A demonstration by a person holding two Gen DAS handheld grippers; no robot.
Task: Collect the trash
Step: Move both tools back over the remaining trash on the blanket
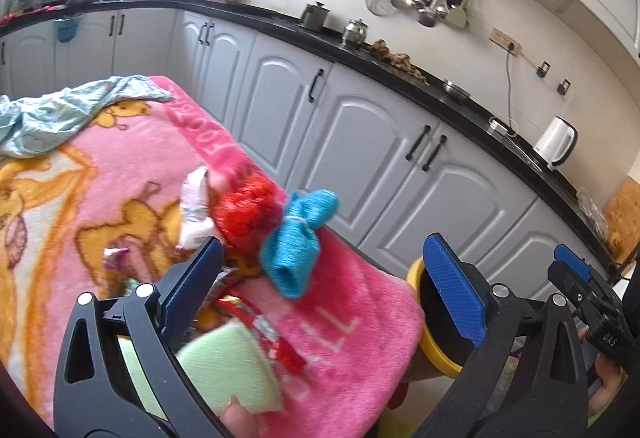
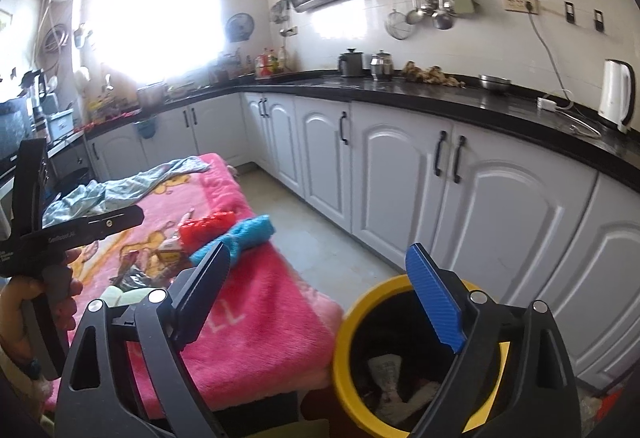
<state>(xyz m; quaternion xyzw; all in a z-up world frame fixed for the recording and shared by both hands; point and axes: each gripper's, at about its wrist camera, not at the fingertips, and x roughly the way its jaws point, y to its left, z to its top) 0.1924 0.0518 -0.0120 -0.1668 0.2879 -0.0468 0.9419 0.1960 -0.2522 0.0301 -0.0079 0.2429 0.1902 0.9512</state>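
Right up close, the left gripper hangs over the near end of the blanket, jaws wide, nothing between them. Under its left finger a pale green sponge pokes out, half hidden by the black frame. Crinkled wrappers lie beside it at 6 o'clock, blurred and hard to read. Further up, at 12 o'clock from the jaws, sit a white packet, a red mesh bundle and a blue knit cloth, touching one another near the blanket's right edge. A rumpled teal cloth covers the far corner at 10 o'clock.

Over to the right gripper: jaws wide too, empty, held above the bin. The bin is round with a yellow rim and a dark inside, standing just beside the blanket's corner; crumpled paper lies inside, partly masked by the right finger. The blanket is fluffy pink with orange cartoon figures. Behind run grey arched cabinets under a glossy black counter, with a white kettle at 2 o'clock.
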